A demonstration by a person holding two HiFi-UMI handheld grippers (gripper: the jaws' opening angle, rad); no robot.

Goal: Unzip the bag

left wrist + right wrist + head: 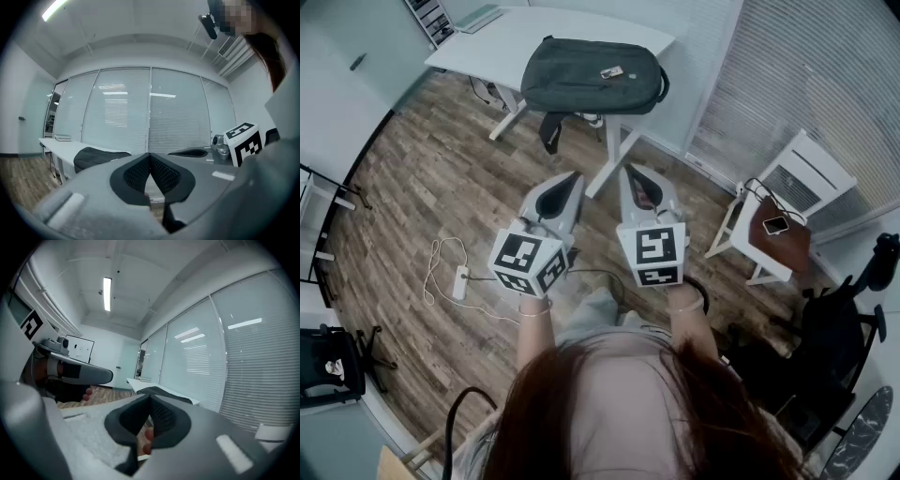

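A dark grey backpack lies flat on the white table at the far end of the room, with a strap hanging off the front edge. I hold both grippers up side by side, well short of the table and pointing toward it. The left gripper is shut with nothing between its pads. The right gripper also looks shut and empty. In the left gripper view, the left gripper has its pads meeting, with the backpack beyond it. In the right gripper view, the right gripper half hides the backpack.
A white chair with a brown seat and a phone stands at the right. A power strip and its cable lie on the wooden floor at the left. Black office chairs stand at the lower right and lower left.
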